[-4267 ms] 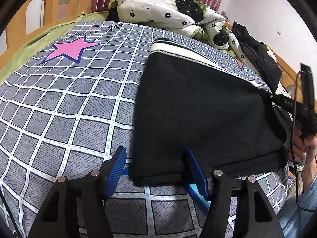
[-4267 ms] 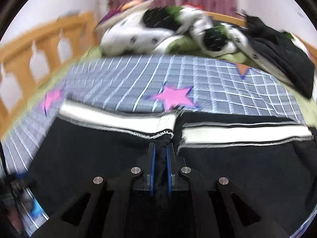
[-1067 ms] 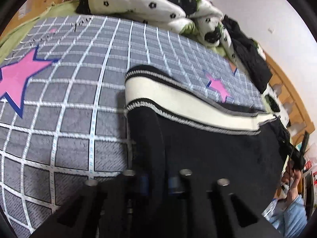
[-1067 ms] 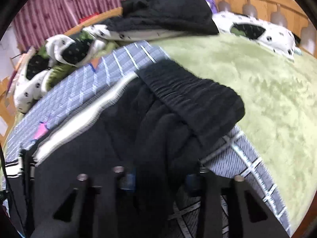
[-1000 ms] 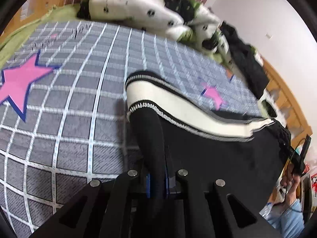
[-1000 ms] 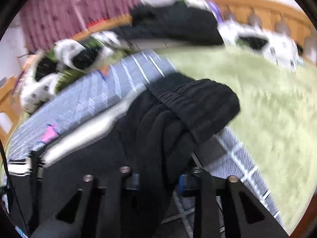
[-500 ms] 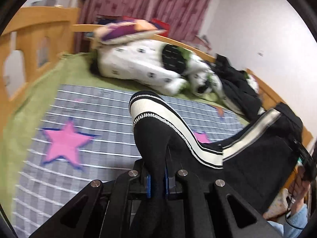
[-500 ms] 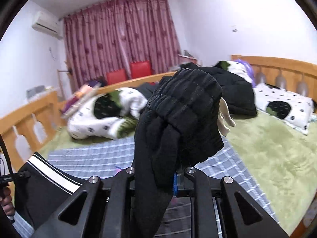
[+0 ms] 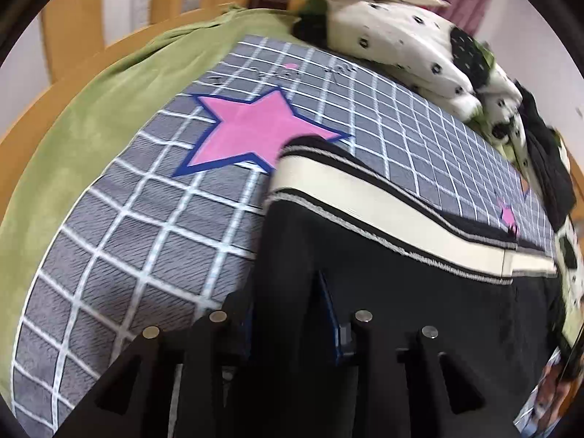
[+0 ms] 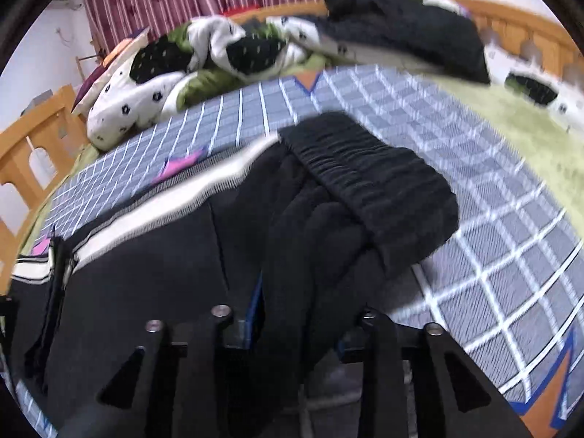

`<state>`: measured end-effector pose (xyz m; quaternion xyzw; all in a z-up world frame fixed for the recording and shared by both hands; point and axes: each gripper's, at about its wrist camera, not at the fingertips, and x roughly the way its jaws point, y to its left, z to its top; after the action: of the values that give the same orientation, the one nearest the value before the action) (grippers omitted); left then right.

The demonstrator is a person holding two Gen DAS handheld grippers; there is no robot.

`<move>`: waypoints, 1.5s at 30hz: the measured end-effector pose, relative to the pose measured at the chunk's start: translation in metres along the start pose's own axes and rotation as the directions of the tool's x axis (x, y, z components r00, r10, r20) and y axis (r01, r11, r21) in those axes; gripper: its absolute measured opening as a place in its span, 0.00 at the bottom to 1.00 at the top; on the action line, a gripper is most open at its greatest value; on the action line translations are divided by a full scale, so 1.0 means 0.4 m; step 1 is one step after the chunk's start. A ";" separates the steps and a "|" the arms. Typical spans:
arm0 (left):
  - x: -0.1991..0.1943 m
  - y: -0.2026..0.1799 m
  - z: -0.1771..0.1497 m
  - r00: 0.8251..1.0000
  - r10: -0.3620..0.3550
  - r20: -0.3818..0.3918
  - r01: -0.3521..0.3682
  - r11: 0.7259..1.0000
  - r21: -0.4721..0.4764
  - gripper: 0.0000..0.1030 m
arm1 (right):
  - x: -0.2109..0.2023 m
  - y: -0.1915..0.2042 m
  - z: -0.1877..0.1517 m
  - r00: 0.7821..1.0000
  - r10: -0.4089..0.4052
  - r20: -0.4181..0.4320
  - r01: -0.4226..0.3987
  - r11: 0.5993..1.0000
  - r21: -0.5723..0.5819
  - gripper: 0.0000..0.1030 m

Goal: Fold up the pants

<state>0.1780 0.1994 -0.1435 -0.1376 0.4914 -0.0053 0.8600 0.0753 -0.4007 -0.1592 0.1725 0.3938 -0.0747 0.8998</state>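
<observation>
Black pants (image 9: 419, 292) with a cream side stripe (image 9: 365, 197) lie on the grey checked blanket (image 9: 146, 226). My left gripper (image 9: 288, 314) stands open astride the cuff end, a fold of black cloth between its blue pads. In the right wrist view the pants (image 10: 153, 292) stretch to the left, and their ribbed black waistband (image 10: 372, 186) lies bunched just ahead. My right gripper (image 10: 299, 325) is open around a thick fold of the waist end, jaws wide apart.
A pink star (image 9: 255, 131) is printed on the blanket just beyond the cuff. A spotted white duvet (image 9: 401, 40) and dark clothes (image 10: 408, 33) are heaped at the far side. Green bedding (image 9: 91, 120) and the wooden bed rail (image 9: 73, 33) lie to the left.
Both grippers have come down from holding the pants in the air to the bed. The pants now lie spread on the blanket, and both pairs of jaws have opened.
</observation>
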 end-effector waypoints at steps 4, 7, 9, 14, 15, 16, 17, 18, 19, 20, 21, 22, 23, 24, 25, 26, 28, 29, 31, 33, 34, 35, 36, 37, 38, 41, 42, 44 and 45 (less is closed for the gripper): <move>-0.074 0.007 -0.006 0.998 -0.018 0.066 0.019 1.000 -0.008 0.39 | -0.042 -0.025 -0.020 0.996 -0.024 -0.081 0.024 1.000 0.002 0.45; -0.120 -0.020 -0.035 0.993 -0.071 0.100 0.067 0.997 0.042 0.52 | -0.130 -0.008 -0.048 0.991 -0.127 -0.031 0.126 0.991 -0.038 0.45; -0.139 -0.060 -0.059 0.989 -0.101 0.110 0.089 0.990 0.111 0.58 | -0.184 0.015 -0.052 0.987 -0.149 0.057 0.153 0.986 -0.072 0.45; -0.099 -0.111 -0.149 0.996 -0.085 0.010 0.082 0.977 0.195 0.58 | -0.210 0.113 -0.040 0.987 -0.058 0.147 0.078 0.987 -0.138 0.45; -0.069 -0.112 -0.183 0.995 -0.086 -0.057 0.095 0.977 0.191 0.58 | -0.197 0.131 -0.044 0.990 -0.049 0.135 0.071 0.984 -0.161 0.45; -0.060 -0.116 -0.202 0.995 -0.076 -0.071 0.089 0.975 0.202 0.58 | -0.176 0.149 -0.046 0.992 -0.043 0.118 0.064 0.981 -0.184 0.45; -0.071 -0.126 -0.237 0.998 -0.047 -0.033 0.054 0.967 0.249 0.58 | -0.144 0.164 -0.057 0.996 -0.045 0.081 0.061 0.976 -0.210 0.45; -0.087 -0.136 -0.254 1.000 -0.027 0.001 0.025 0.956 0.293 0.58 | -0.108 0.173 -0.072 0.998 -0.057 0.028 0.061 0.972 -0.229 0.45; -0.100 -0.141 -0.263 1.000 -0.018 0.009 0.014 0.950 0.311 0.58 | -0.065 0.176 -0.090 0.995 -0.087 -0.043 0.073 0.966 -0.249 0.45; -0.120 -0.138 -0.271 1.000 -0.023 0.017 0.017 0.950 0.312 0.58 | -0.043 0.175 -0.104 0.992 -0.111 -0.066 0.090 0.960 -0.264 0.45; -0.150 -0.120 -0.281 0.998 -0.059 0.032 0.048 0.961 0.272 0.59 | -0.043 0.171 -0.121 0.994 -0.106 -0.041 0.091 0.958 -0.271 0.45; -0.166 -0.101 -0.287 0.996 -0.083 0.038 0.072 0.970 0.230 0.59 | -0.059 0.167 -0.130 0.996 -0.092 -0.004 0.087 0.961 -0.263 0.46; -0.191 -0.069 -0.297 0.991 -0.122 0.052 0.113 0.982 0.152 0.59 | -0.067 0.161 -0.132 0.997 -0.082 -0.001 0.079 0.964 -0.254 0.46; -0.210 -0.039 -0.306 0.986 -0.149 0.073 0.143 0.986 0.085 0.59 | -0.076 0.152 -0.135 0.998 -0.068 -0.008 0.065 0.970 -0.234 0.46; -0.222 -0.018 -0.313 0.983 -0.156 0.091 0.153 0.987 0.044 0.59 | -0.082 0.145 -0.138 0.998 -0.063 -0.011 0.059 0.974 -0.220 0.46; -0.235 0.005 -0.324 0.982 -0.150 0.114 0.152 0.988 -0.003 0.59 | -0.090 0.138 -0.139 0.999 -0.052 -0.015 0.048 0.978 -0.205 0.46; -0.245 0.040 -0.340 0.983 -0.121 0.140 0.132 0.988 -0.074 0.58 | -0.110 0.136 -0.137 0.999 -0.043 -0.015 0.040 0.981 -0.192 0.46; -0.241 0.050 -0.345 0.985 -0.108 0.137 0.122 0.988 -0.098 0.57 | -0.116 0.137 -0.137 0.999 -0.043 -0.015 0.039 0.981 -0.191 0.46; -0.223 0.061 -0.354 0.989 -0.096 0.115 0.110 0.987 -0.120 0.57 | -0.132 0.146 -0.135 0.999 -0.034 -0.004 0.033 0.981 -0.191 0.46; -0.203 0.058 -0.351 0.992 -0.070 0.103 0.082 0.990 -0.116 0.57 | -0.145 0.153 -0.135 1.000 -0.023 0.005 0.023 0.980 -0.200 0.46; -0.190 0.055 -0.349 0.993 -0.055 0.102 0.066 0.991 -0.114 0.57 | -0.146 0.156 -0.132 1.000 -0.018 0.007 0.019 0.977 -0.211 0.46; -0.178 0.051 -0.341 0.994 -0.050 0.097 0.061 0.991 -0.117 0.57 | -0.147 0.160 -0.130 1.000 -0.023 0.015 0.025 0.975 -0.221 0.46; -0.164 0.056 -0.342 0.995 -0.057 0.087 0.069 0.988 -0.136 0.57 | -0.150 0.162 -0.130 0.999 -0.033 0.028 0.039 0.974 -0.225 0.46; -0.152 0.065 -0.344 0.993 -0.071 0.089 0.086 0.982 -0.171 0.57 | -0.150 0.159 -0.133 0.999 -0.037 0.040 0.045 0.974 -0.221 0.46; -0.145 0.072 -0.344 0.992 -0.078 0.096 0.096 0.977 -0.190 0.57 | -0.144 0.157 -0.135 0.999 -0.029 0.038 0.037 0.976 -0.215 0.46; -0.141 0.069 -0.353 0.990 -0.069 0.121 0.093 0.975 -0.204 0.57 | -0.092 0.143 -0.147 1.000 0.005 -0.029 -0.010 0.984 -0.180 0.46; -0.140 0.062 -0.357 0.990 -0.057 0.127 0.081 0.977 -0.197 0.57 | -0.079 0.139 -0.151 0.999 0.007 -0.034 -0.012 0.985 -0.175 0.46; -0.138 0.059 -0.357 0.989 -0.048 0.138 0.075 0.978 -0.195 0.57 | -0.074 0.136 -0.154 1.000 0.013 -0.025 -0.017 0.986 -0.168 0.46; -0.137 0.059 -0.358 0.989 -0.050 0.143 0.078 0.976 -0.202 0.57 | -0.074 0.137 -0.153 0.999 0.012 -0.030 -0.017 0.986 -0.163 0.46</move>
<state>0.0255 0.1967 -0.1717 -0.2421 0.4244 0.0274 0.8721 0.0283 -0.3273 -0.1623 0.1021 0.4103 -0.0331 0.9056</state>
